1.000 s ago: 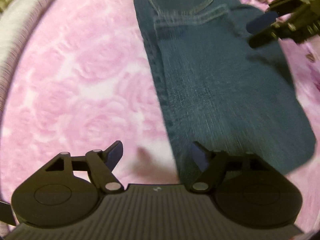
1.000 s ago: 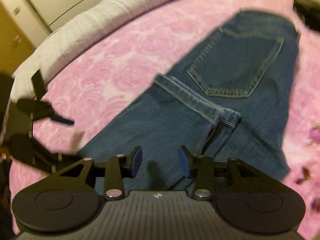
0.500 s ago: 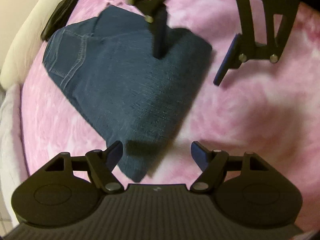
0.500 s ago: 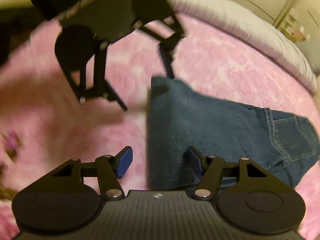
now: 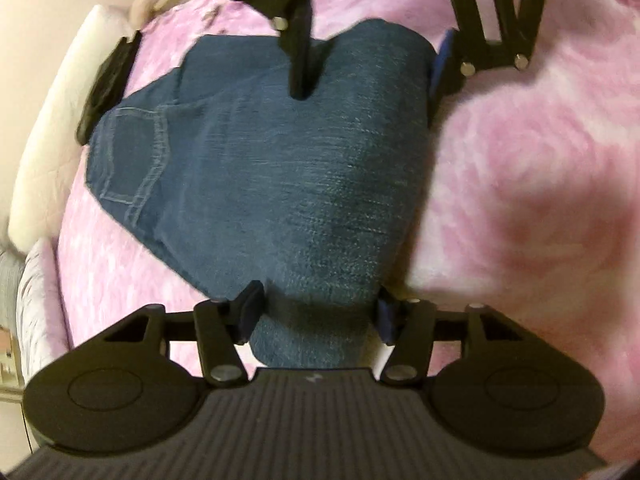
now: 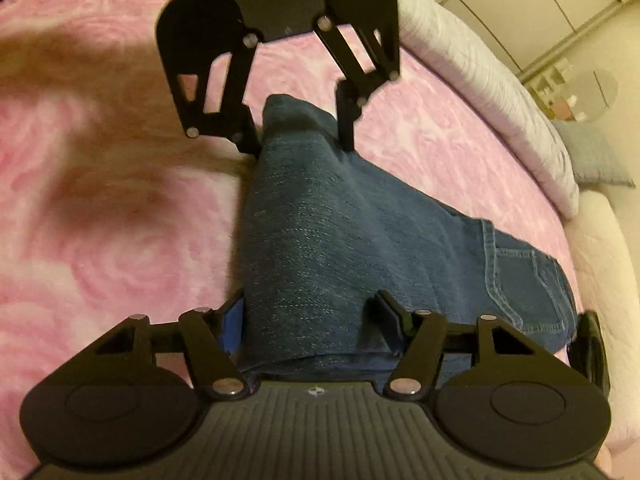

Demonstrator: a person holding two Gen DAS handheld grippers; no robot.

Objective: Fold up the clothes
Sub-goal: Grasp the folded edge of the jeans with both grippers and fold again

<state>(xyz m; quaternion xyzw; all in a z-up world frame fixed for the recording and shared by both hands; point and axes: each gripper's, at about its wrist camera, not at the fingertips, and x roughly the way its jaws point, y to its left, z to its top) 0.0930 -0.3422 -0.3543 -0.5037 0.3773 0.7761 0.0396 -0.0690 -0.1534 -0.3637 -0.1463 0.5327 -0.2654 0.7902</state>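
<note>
Folded blue jeans (image 5: 264, 168) lie on a pink rose-patterned blanket (image 5: 520, 184). My left gripper (image 5: 318, 312) is open, its fingers straddling one end of the jeans' folded edge. My right gripper (image 6: 312, 316) is open and straddles the opposite end of that edge (image 6: 312, 248). The two grippers face each other: the right one shows at the top of the left wrist view (image 5: 372, 44), the left one at the top of the right wrist view (image 6: 300, 128). A back pocket (image 6: 520, 276) shows at the far side.
A white quilted bed edge (image 6: 500, 92) and a cream cushion (image 5: 52, 152) border the blanket. A dark flat object (image 5: 106, 88) lies by the jeans' waistband. Cupboards (image 6: 560, 4) stand behind the bed.
Both grippers have swung round from over the jeans to face each other, then closed in until each straddles an end of the folded edge. The jaws have stayed open.
</note>
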